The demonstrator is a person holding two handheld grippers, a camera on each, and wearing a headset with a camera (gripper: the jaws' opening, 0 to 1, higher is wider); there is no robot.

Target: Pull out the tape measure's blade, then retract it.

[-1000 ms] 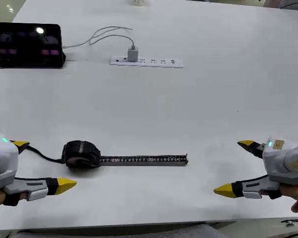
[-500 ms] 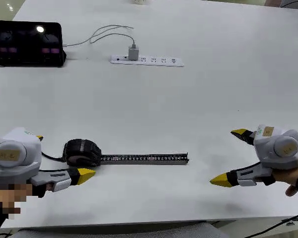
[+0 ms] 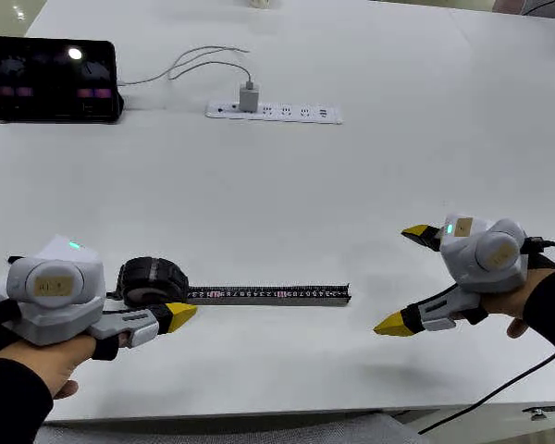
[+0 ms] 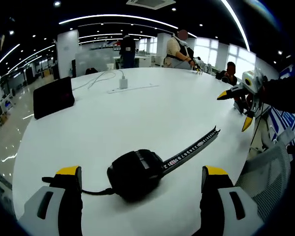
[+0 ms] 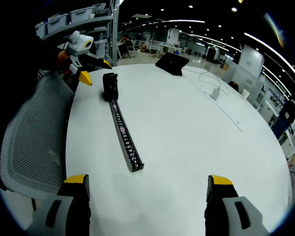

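White table [image 3: 398, 185], tape measure [image 3: 153, 282]; ceiling light strips [image 4: 113, 17].

My tally:
One black round tape measure [image 3: 153, 280], one dark tablet [image 3: 51, 80], one white power strip [image 3: 287, 114], two yellow-tipped tools: left gripper [image 4: 141, 173], right gripper [image 3: 402, 278].

Ceiling strip lights [image 4: 118, 18] flood the white table [image 3: 398, 185] evenly; shadows under the tape measure [image 3: 153, 279] are soft, the tablet [image 3: 54, 80] beyond it catches glare, and both gripper views warp at the edges.
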